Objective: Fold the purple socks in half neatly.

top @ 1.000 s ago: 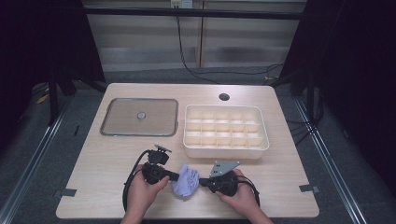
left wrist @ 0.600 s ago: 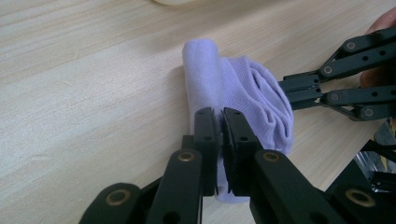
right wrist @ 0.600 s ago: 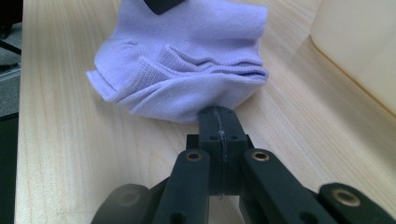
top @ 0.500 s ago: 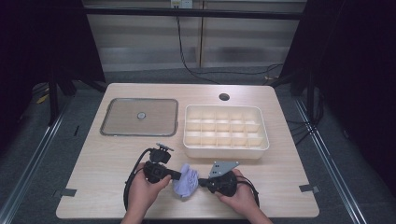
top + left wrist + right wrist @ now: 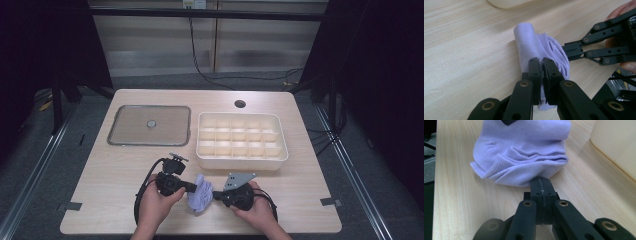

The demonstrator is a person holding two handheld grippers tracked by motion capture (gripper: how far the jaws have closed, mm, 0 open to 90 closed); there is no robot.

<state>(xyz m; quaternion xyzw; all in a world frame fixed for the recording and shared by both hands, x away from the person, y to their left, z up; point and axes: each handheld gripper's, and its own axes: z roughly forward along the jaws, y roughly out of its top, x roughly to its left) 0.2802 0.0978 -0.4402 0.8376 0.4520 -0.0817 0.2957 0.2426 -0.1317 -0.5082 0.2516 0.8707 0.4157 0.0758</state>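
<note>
Lilac ribbed sock [image 5: 200, 197], folded into a soft bundle on the counter [image 5: 115, 170]; we pinch it with both grippers' fingers clamped tight

Wooden table [image 5: 115, 200]: lid [image 5: 149, 125], divided tray [image 5: 242, 142], lilac sock [image 5: 200, 196]

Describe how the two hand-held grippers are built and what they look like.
Both are black. The left hand-held gripper trails a looping black cable; the right hand-held gripper carries a grey three-cornered plate. Up close, the jaws are flat bars joined with round pins, some brass-coloured.
</note>
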